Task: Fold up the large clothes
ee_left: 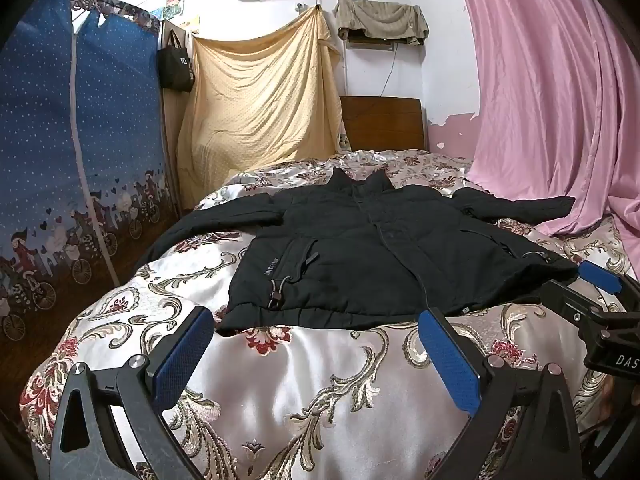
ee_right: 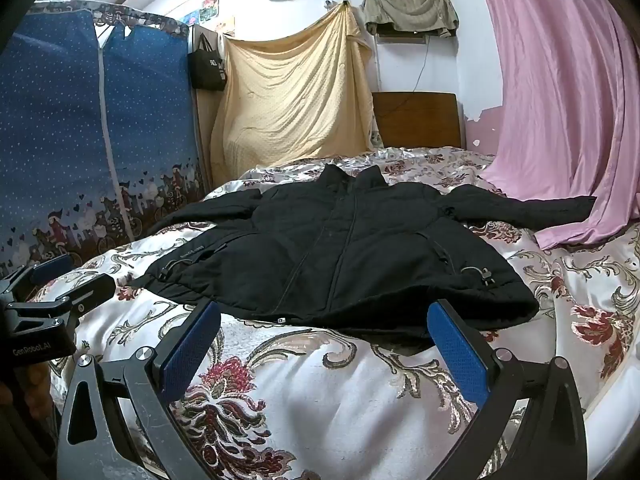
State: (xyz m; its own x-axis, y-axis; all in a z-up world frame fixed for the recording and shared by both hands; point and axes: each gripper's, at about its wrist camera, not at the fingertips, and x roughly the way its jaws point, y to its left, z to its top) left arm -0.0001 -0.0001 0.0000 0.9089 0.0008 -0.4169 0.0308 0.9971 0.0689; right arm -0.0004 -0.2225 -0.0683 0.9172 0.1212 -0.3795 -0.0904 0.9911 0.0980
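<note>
A bed (ee_left: 320, 380) under a floral satin cover carries a black jacket (ee_left: 380, 248), front up, zip closed, collar toward the headboard (ee_left: 382, 124) and both sleeves spread out to the sides. The hem lies nearest the cameras, just beyond the tips of both tongs.

The left tongs (ee_left: 316, 344) hover above the cover before the hem's left half, spread wide with nothing between the pads. The right tongs (ee_right: 324, 336) stand the same way, released and empty, before the hem's right half.

Nothing is folded yet, so the step in hand looks like the first approach. Since the jacket is padded and bulky, each fold would go best with 2 grips taken at once and well apart, so the cloth lifts evenly instead of sagging in the middle. The left sleeve (ee_left: 208, 220) trails toward the bed's edge and the right sleeve (ee_left: 516, 204) ends close to the pink curtain (ee_left: 560, 100); bringing each across the chest first would probably leave a neat block. The slick cover may let the jacket slide, so lifting rather than dragging seems wise.
</note>
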